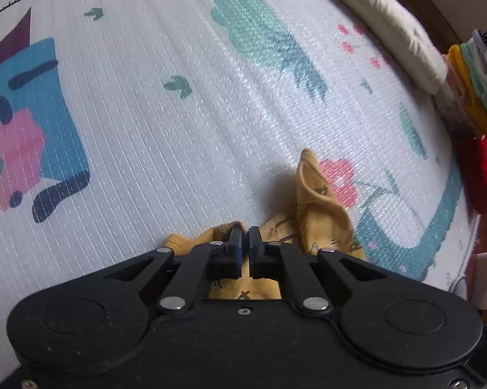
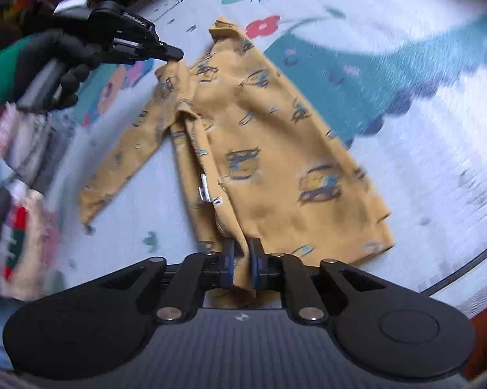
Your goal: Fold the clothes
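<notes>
- Our right gripper (image 2: 241,259) sits nearest us at the hem end of the mustard shirt (image 2: 259,149); its jaws stand narrow with a ridge of the yellow fabric between them, though we cannot tell whether the pads truly pinch it or merely flank it.
- Our left gripper (image 1: 246,243) is clamped tight on an edge of that same shirt; from the right wrist view it (image 2: 175,54) holds the cloth at the collar end, gripped by a hand in a black glove (image 2: 65,68).
- Between the 2 grippers the shirt lies lengthwise on the play mat (image 1: 185,136), mostly flat, with 1 long sleeve (image 2: 123,159) splayed out to the side and a bunched crease running down the body beside a small white tag (image 2: 204,191).
- We judge this garment to be at the laying-out stage: no fold is visible in it yet, so the sleeve, the sides and the halving are all left to do.
- Farther off, at the mat's edge, a folded cream garment (image 1: 392,29) lies next to a stack of coloured clothes (image 1: 473,87), which suggests that some of the work is finished.
- Blurred clothes (image 2: 26,233) also lie at the left of the right wrist view; we cannot tell whether they are folded.
</notes>
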`<state>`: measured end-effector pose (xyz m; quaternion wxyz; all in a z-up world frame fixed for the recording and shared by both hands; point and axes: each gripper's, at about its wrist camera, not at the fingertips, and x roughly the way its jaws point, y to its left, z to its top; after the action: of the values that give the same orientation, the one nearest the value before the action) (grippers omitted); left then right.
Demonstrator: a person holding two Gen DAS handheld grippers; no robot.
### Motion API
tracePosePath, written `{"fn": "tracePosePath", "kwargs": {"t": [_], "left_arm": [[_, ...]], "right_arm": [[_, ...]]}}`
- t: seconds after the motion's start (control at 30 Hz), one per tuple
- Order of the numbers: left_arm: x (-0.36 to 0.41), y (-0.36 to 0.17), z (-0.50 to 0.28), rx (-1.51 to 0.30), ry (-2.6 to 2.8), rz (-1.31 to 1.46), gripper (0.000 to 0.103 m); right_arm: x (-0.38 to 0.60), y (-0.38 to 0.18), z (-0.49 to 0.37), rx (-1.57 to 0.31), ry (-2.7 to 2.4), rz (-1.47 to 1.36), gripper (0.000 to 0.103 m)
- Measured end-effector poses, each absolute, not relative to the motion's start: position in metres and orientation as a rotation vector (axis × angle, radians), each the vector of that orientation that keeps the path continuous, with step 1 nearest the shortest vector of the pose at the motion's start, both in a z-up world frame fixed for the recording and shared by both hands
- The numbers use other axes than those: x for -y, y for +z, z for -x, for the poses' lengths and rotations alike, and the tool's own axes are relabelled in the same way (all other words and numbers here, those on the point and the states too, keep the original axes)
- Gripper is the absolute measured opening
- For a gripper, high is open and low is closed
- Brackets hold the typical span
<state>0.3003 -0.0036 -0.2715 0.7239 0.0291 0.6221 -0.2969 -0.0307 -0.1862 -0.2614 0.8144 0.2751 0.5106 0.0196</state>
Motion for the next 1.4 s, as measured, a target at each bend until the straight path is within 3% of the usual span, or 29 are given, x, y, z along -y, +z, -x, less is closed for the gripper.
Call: {"fn": "tracePosePath", "kwargs": {"t": [0.4, 0.47, 0.5, 0.53, 0.63, 0.8, 0.93, 1.0, 1.03, 1.07, 1.13, 1.3, 1.4], "left_arm": [[0.008, -0.269, -0.3, -1.388, -0.668, -0.04, 0.002], [0.007, -0.268, -0.3, -1.388, -0.672, -0.02, 0.002], [0.007, -0.268, -0.3, -1.389, -0.672, -0.012, 0.002], [0.007, -0.269, -0.299, -1.39, -0.67, -0.012, 0.002], [0.006, -0.272, -0.298, -1.394, -0.668, -0.003, 0.002], [0.004, -0.274, -0.299, -1.404, -0.679, 0.026, 0.002], [0.006, -0.273, -0.299, -1.395, -0.7, 0.052, 0.003], [0.006, -0.274, -0.298, -1.389, -0.714, 0.062, 0.004], [0.006, -0.274, -0.297, -1.383, -0.721, 0.065, 0.015], [0.002, -0.271, -0.297, -1.37, -0.723, 0.064, 0.035], [-0.005, -0.266, -0.297, -1.343, -0.725, 0.063, 0.057], [-0.051, -0.25, -0.307, -1.306, -0.71, 0.072, 0.057], [-0.07, -0.246, -0.298, -1.301, -0.774, -0.087, 0.057]], "right_arm": [[0.135, -0.235, 0.048, -0.94, 0.086, -0.009, 0.025], [0.123, -0.232, 0.043, -0.897, 0.127, 0.081, 0.031], [0.118, -0.237, 0.038, -0.915, 0.125, 0.135, 0.042], [0.114, -0.241, 0.033, -0.932, 0.122, 0.188, 0.045], [0.124, -0.254, 0.026, -1.006, 0.041, 0.243, 0.04], [0.157, -0.246, 0.037, -0.967, -0.019, 0.101, 0.04], [0.126, -0.233, 0.032, -0.838, 0.217, 0.131, 0.038], [0.115, -0.24, 0.021, -0.876, 0.273, 0.112, 0.034], [0.114, -0.247, 0.014, -0.921, 0.266, 0.101, 0.034], [0.112, -0.253, 0.006, -0.965, 0.258, 0.09, 0.033], [0.136, -0.262, 0.003, -0.999, 0.184, -0.052, 0.02], [0.159, -0.261, 0.001, -1.008, 0.176, -0.196, 0.02], [0.155, -0.25, 0.003, -1.003, 0.166, -0.189, 0.02]]}}
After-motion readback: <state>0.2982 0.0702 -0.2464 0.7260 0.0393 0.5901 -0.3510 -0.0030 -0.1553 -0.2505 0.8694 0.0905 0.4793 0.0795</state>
